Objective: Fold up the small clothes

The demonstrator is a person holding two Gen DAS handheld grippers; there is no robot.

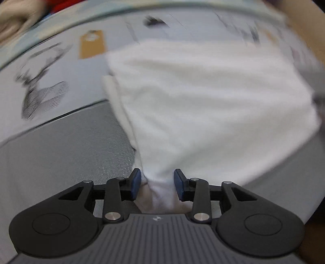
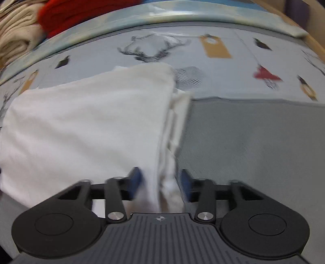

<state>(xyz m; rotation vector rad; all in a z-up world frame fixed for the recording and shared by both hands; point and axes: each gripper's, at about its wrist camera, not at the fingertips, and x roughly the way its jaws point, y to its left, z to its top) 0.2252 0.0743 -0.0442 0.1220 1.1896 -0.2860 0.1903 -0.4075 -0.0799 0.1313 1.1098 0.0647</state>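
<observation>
A folded white garment point(image 1: 203, 105) lies on a grey mat point(image 1: 61, 154) over a printed sheet. My left gripper point(image 1: 157, 182) has its blue pads on either side of the garment's near corner, with cloth bunched between them. In the right wrist view the same white garment point(image 2: 87, 121) shows stacked layers along its right edge. My right gripper point(image 2: 160, 182) holds that layered near edge between its blue pads. Both views are motion-blurred.
The printed grey sheet point(image 2: 223, 67) with deer and tag patterns covers the surface beyond the mat point(image 2: 254, 142). A red cloth point(image 2: 81, 14) and beige clothes point(image 2: 18, 32) are piled at the far left. A pale raised edge point(image 2: 203, 16) runs along the back.
</observation>
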